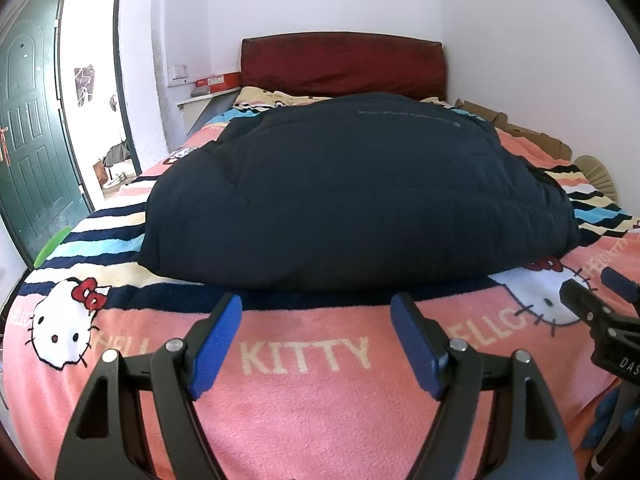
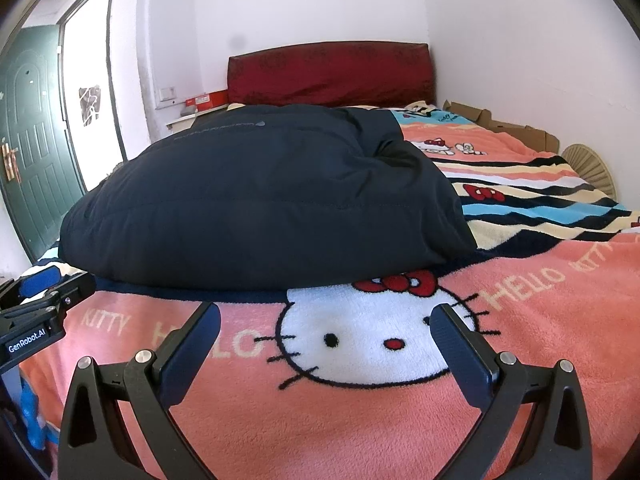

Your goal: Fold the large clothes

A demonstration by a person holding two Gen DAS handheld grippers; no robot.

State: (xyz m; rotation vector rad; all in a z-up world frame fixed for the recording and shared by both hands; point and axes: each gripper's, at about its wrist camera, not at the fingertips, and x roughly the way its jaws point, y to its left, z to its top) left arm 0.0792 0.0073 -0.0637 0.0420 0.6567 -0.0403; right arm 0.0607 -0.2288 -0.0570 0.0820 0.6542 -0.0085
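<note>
While both fingers pairs gape wide, empty, navy padded jacket (image 1: 352,192) lies folded just beyond fingertips on blanket (image 1: 320,392)

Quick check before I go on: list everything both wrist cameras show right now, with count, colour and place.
padded jacket: one, dark navy, folded on blanket.
blanket: one, pink, cat print, striped, covers bed.
headboard: one, dark red, far wall.
cardboard boxes: brown, count unclear, bed's far right.
fan: one, beige, right edge.
red box: one, shelf left of headboard.
door: one, green, left.
left gripper: black, blue pads, open, empty.
right gripper: same, open, empty.
</note>
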